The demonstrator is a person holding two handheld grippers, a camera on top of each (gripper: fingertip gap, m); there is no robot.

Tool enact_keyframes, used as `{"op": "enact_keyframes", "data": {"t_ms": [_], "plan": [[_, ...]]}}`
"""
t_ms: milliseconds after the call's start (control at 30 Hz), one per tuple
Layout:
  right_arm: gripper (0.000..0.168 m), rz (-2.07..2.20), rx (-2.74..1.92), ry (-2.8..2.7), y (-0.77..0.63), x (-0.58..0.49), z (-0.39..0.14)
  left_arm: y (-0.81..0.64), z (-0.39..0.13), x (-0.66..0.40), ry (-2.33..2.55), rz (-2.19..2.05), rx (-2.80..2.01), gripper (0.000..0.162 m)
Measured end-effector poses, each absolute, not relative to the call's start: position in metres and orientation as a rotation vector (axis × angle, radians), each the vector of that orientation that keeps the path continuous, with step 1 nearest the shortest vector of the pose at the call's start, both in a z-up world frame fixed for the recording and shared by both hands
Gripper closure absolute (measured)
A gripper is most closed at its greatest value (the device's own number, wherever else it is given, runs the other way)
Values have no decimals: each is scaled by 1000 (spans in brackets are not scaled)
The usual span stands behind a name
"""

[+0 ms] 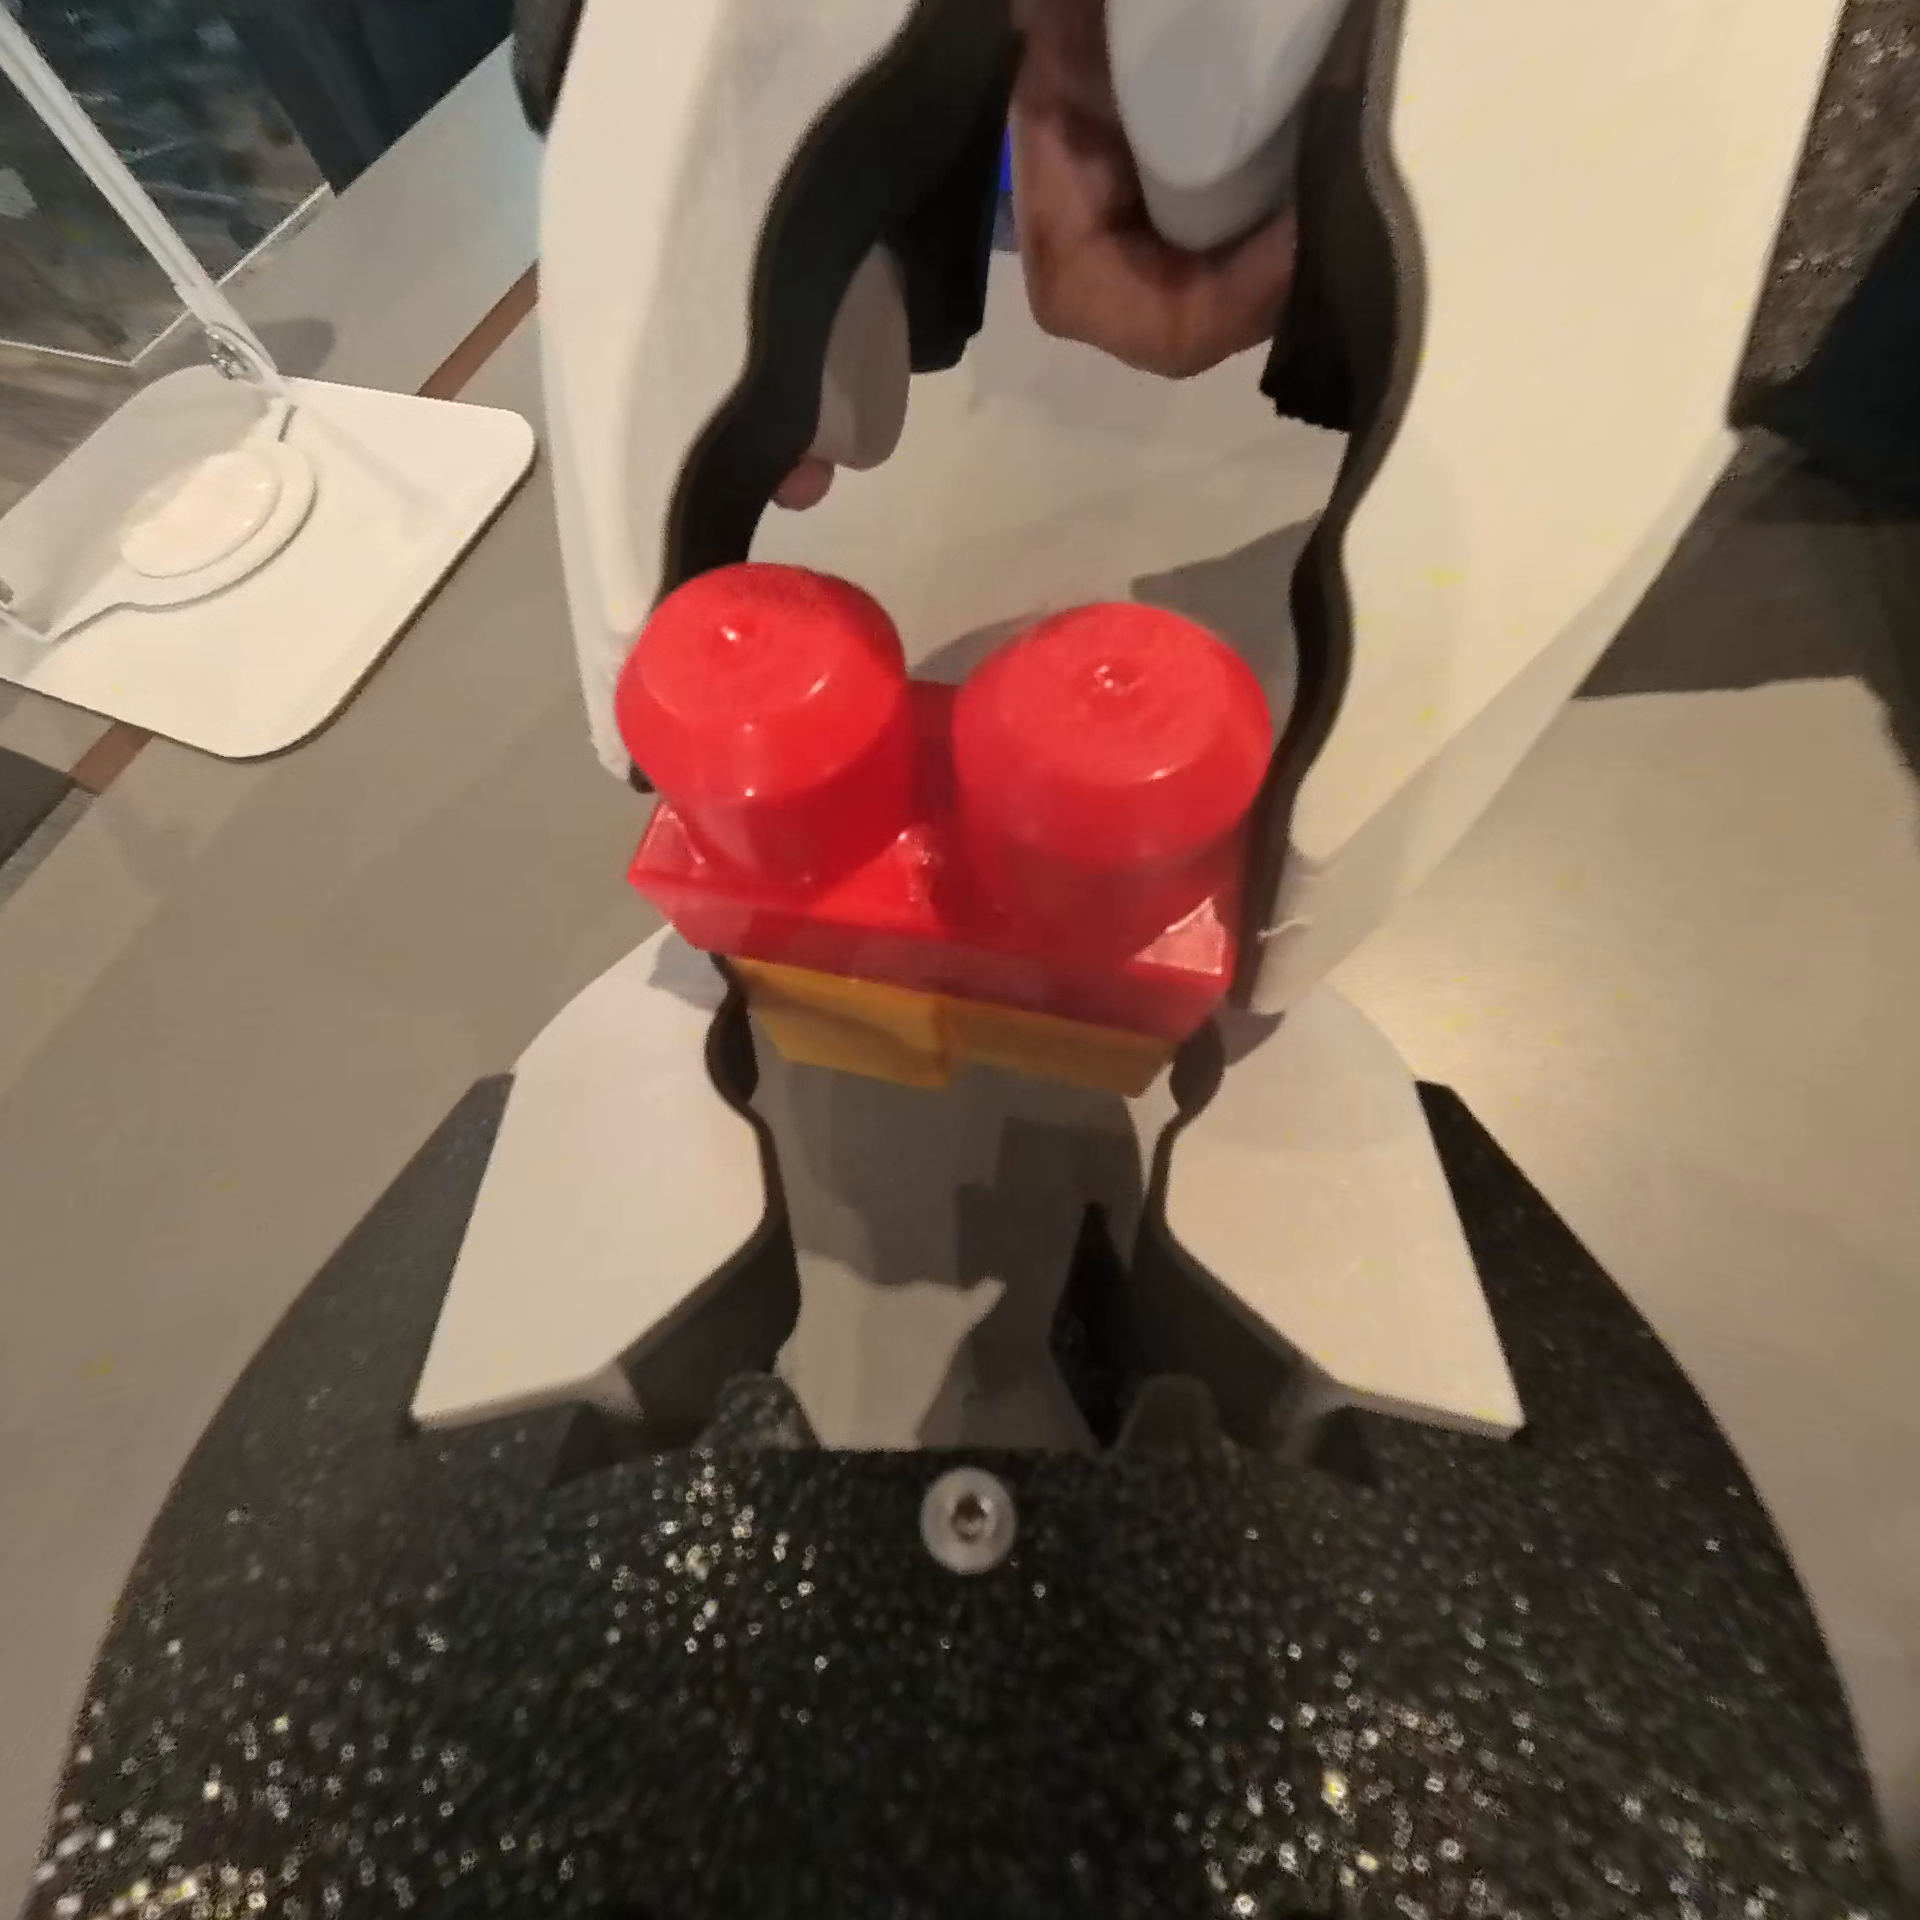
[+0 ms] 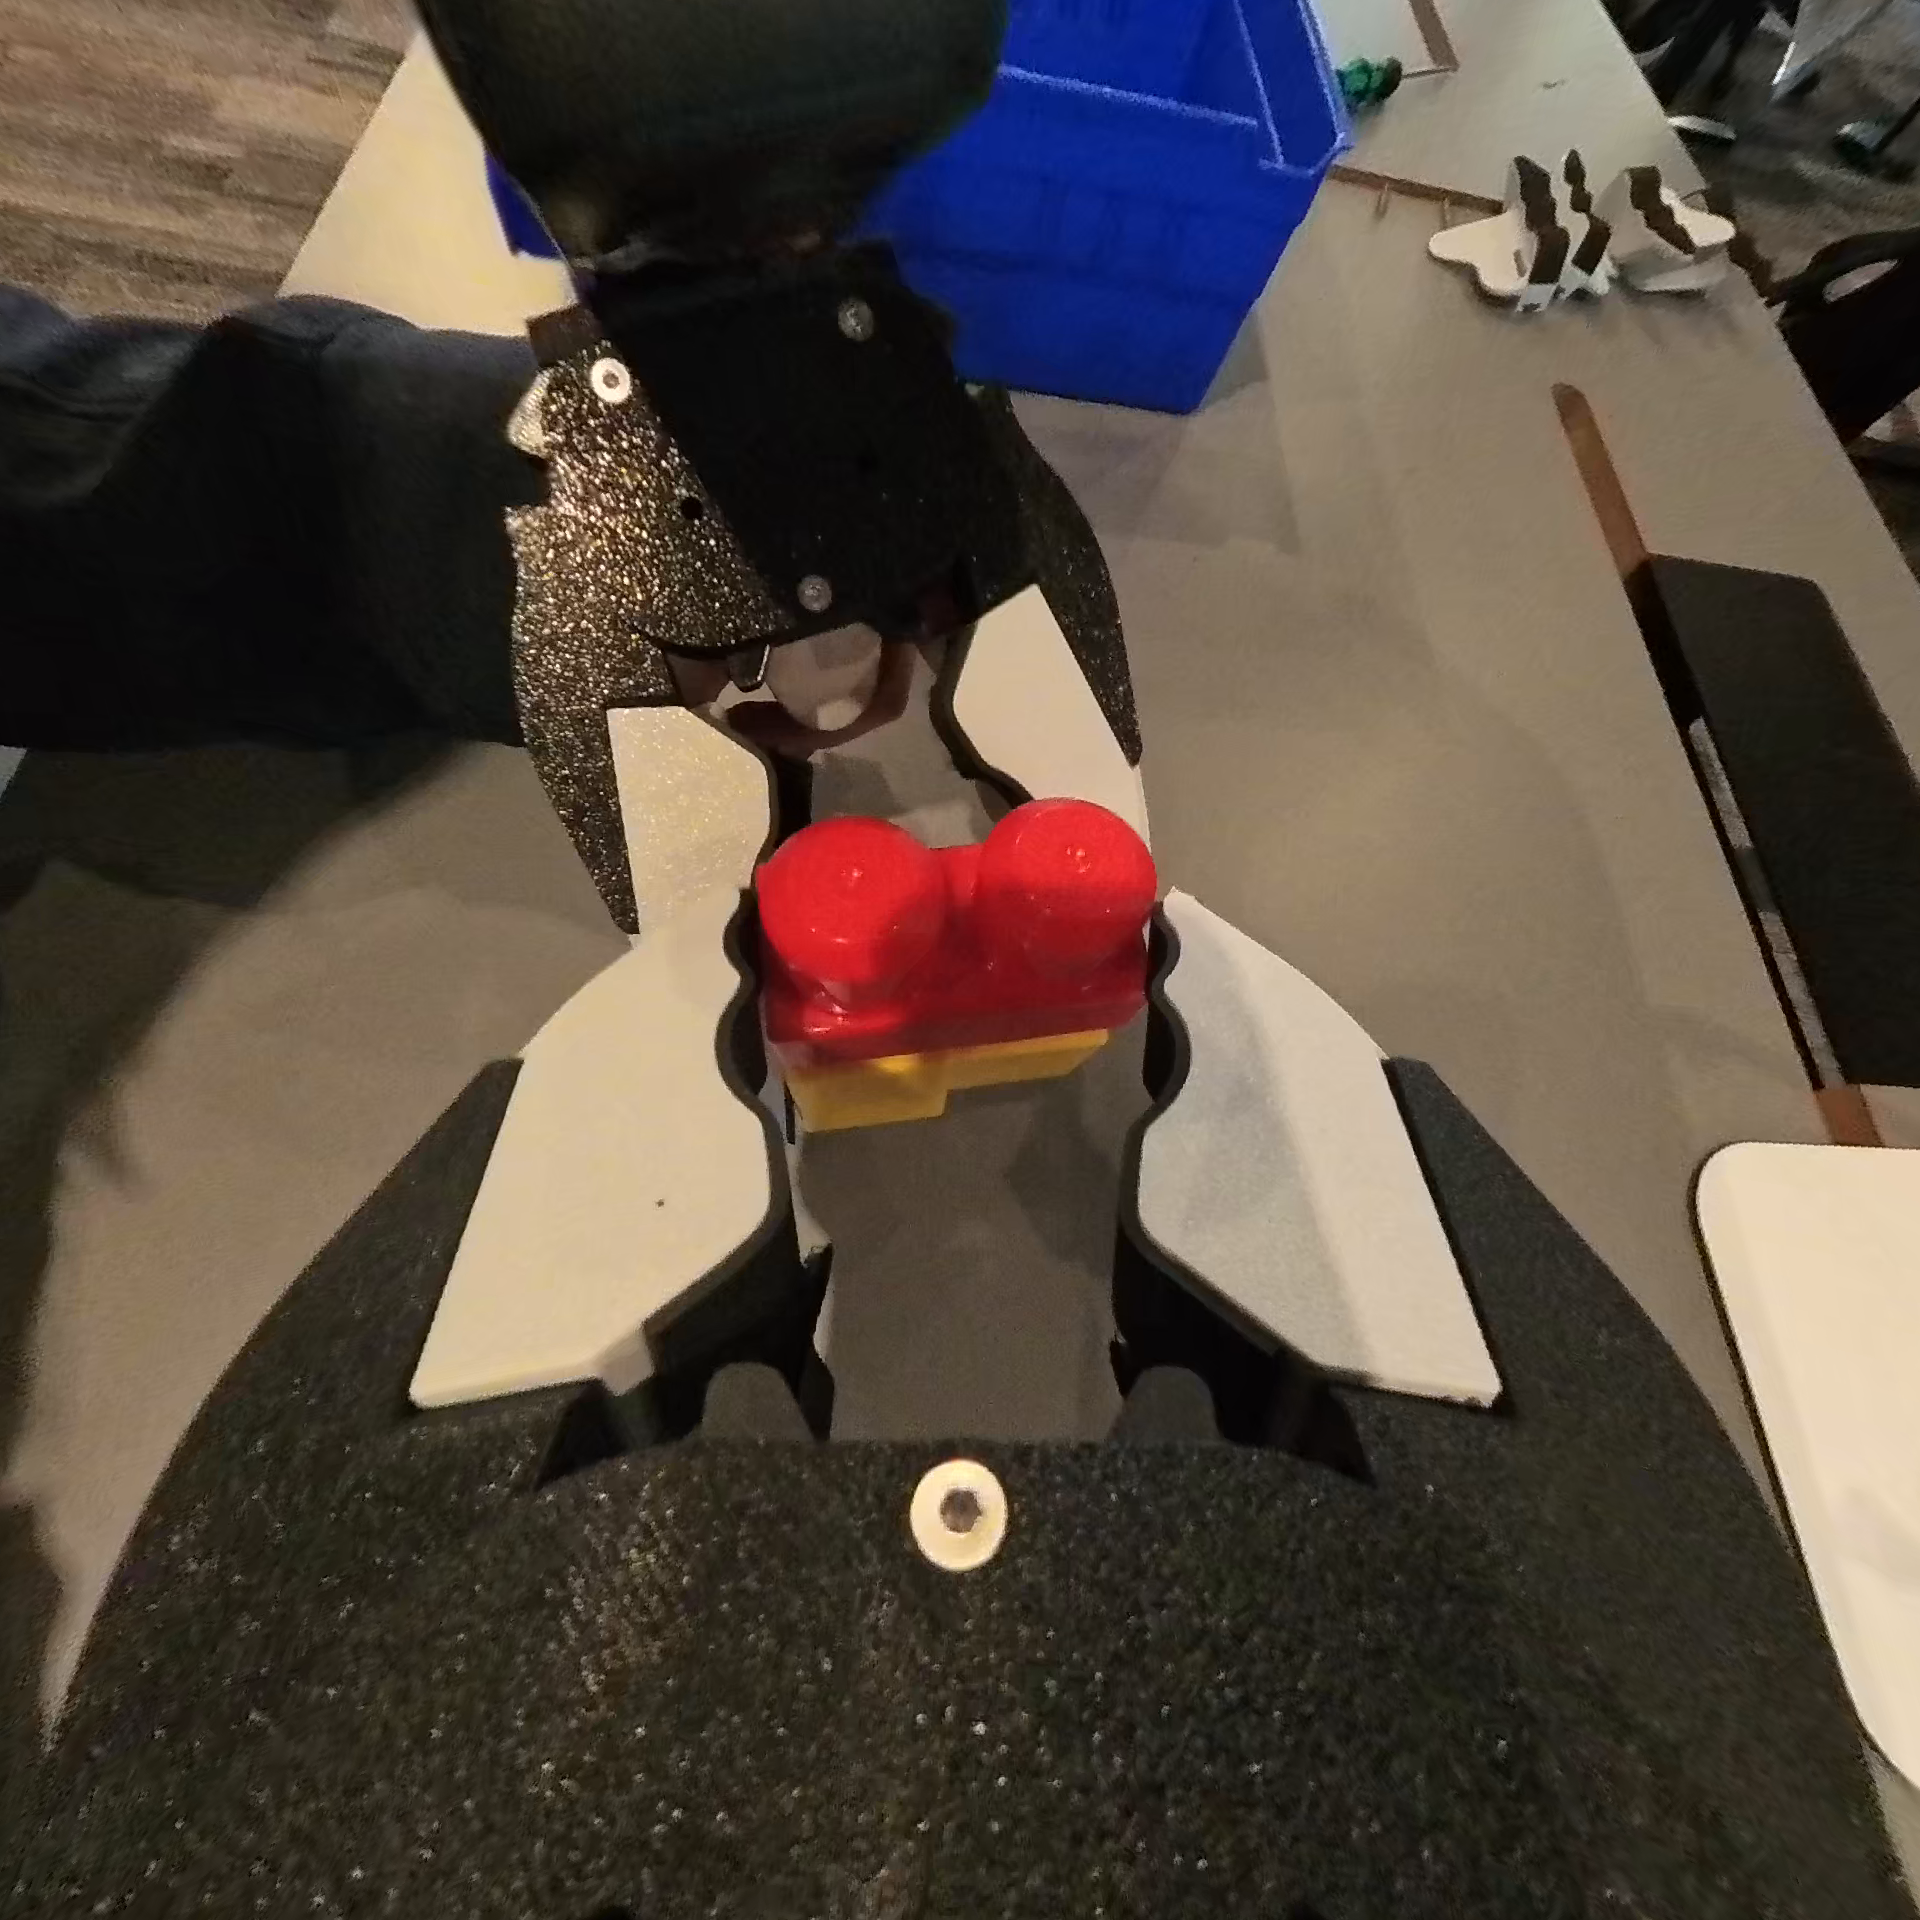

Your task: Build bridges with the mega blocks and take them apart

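A red two-stud block (image 1: 935, 790) sits pressed onto a yellow block (image 1: 956, 1029). My left gripper (image 1: 956, 1034) reaches in from below, its pads shut on the sides of the yellow block. My right gripper (image 1: 956, 842) comes from the opposite side and its white fingers (image 1: 1382, 623) clamp the red block. In the right wrist view my right gripper (image 2: 951, 956) is shut on the red block (image 2: 951, 935), the yellow block (image 2: 935, 1081) shows under it, and the left gripper (image 2: 935, 873) faces it from beyond. The pair hangs just over the grey table (image 2: 1403, 727).
A blue bin (image 2: 1091, 208) stands at the far end of the table. A white stand base (image 1: 260, 561) with a clear panel is on the left. A white board (image 2: 1829, 1351), a black strip (image 2: 1766, 779) and spare gripper fingers (image 2: 1558, 239) lie on the right. A dark sleeve (image 2: 260, 520) is on the left. My hands' fingertips stand some 5 centimetres from each other.
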State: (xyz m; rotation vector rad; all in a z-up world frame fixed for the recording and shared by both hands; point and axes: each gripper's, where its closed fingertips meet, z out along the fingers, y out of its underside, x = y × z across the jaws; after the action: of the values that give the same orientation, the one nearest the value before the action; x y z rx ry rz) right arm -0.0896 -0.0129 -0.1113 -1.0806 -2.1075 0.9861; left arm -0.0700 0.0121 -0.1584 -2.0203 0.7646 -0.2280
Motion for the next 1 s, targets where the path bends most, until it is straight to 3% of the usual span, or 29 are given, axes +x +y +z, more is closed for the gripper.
{"op": "enact_keyframes", "data": {"t_ms": [367,600,900,1000], "plan": [[93,1068,-1052,-2063,-12,-85,-97,11,-153,-65,741,-328,-1971,83],[80,1008,-942,-1941,5,-70,-70,1,-132,-64,680,-546,-1865,83],[56,440,-417,-1859,-15,-70,-75,-20,-108,-65,653,-864,-1748,83],[60,265,-252,-1813,-18,-76,-76,-26,-106,-58,684,-918,-1739,83]]}}
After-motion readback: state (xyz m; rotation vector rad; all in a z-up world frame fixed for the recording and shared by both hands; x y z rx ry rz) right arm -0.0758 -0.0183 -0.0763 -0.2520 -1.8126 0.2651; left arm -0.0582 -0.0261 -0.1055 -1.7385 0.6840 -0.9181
